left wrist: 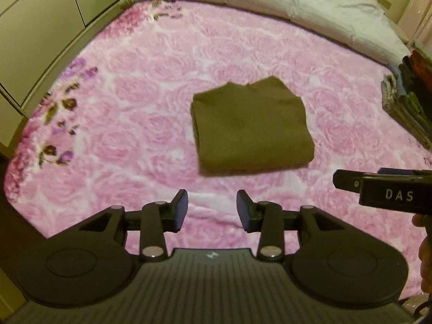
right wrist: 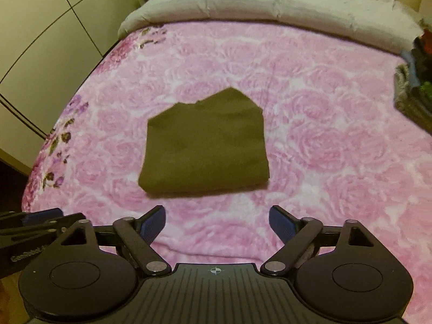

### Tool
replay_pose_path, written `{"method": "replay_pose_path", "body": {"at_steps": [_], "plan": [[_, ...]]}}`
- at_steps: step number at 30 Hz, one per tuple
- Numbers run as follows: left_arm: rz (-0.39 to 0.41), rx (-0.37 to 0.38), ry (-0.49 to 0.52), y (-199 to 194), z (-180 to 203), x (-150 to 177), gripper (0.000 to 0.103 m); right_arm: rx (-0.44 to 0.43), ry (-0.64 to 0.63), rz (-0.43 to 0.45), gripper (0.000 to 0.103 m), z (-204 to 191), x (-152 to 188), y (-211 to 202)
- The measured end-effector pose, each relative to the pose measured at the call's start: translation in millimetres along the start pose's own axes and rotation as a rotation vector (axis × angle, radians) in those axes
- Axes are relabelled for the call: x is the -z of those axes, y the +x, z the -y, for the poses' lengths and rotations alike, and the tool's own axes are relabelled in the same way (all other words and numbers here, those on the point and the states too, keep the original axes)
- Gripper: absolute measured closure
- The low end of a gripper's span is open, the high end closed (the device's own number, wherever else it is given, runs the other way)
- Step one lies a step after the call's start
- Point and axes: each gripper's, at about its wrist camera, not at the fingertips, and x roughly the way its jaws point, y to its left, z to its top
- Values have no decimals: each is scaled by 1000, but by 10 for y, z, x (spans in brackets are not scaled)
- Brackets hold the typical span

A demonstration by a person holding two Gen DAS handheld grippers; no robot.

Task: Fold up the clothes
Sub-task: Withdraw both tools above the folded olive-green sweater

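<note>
**Folded Brown Cloth Lies on the Pink Bed**

There is no box or basket that shows clearly. At the right edge of the bed sits a pile of folded clothes (left wrist: 407, 105), stacked one on top of the other. The pile has grey, blue, green, dark and red pieces in it. The picture is too blurry there to tell what each piece is.

The left claw (left wrist: 212, 210) is partly open. Its two dark blue pads stand a little way apart, and only the blanket shows between them. It holds nothing and touches nothing. It hangs above the near part of the bed.

The right claw (right wrist: 217, 225) is wide open, wider than the left one. Nothing is between its pads either. It also hangs above the near part of the bed, just beside the left claw. A bit of a hand (left wrist: 425, 253) shows under it in the left view.

The brown cloth (right wrist: 203, 148) is folded into a neat, flat shape. It lies in the middle of the bed, on the pink rose blanket (right wrist: 324, 140), well apart from both claws. Its near edge is thick and straight. Its far edge has a notch in it.

A pale quilt (right wrist: 270, 0) lies bunched along the far end of the bed. White cupboard doors (left wrist: 40, 27) stand by the left edge.
</note>
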Motion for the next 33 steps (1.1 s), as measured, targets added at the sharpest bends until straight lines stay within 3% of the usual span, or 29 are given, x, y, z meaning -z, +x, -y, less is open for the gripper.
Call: {"method": "replay_pose_path", "body": {"at_steps": [7, 15, 25, 33], "plan": [[52, -26, 26, -505, -32, -54, 54, 7, -12, 4, 1, -195, 90, -443], [89, -66, 18, -755, 85, 7, 53, -2, -71, -13, 1, -267, 177, -613], [107, -95, -46, -946, 541, 265, 48, -42, -107, -78, 1, 77, 313, -810], [128, -120, -113, -1070, 858, 449, 45, -63, -192, -44, 1, 329, 356, -1070]]}}
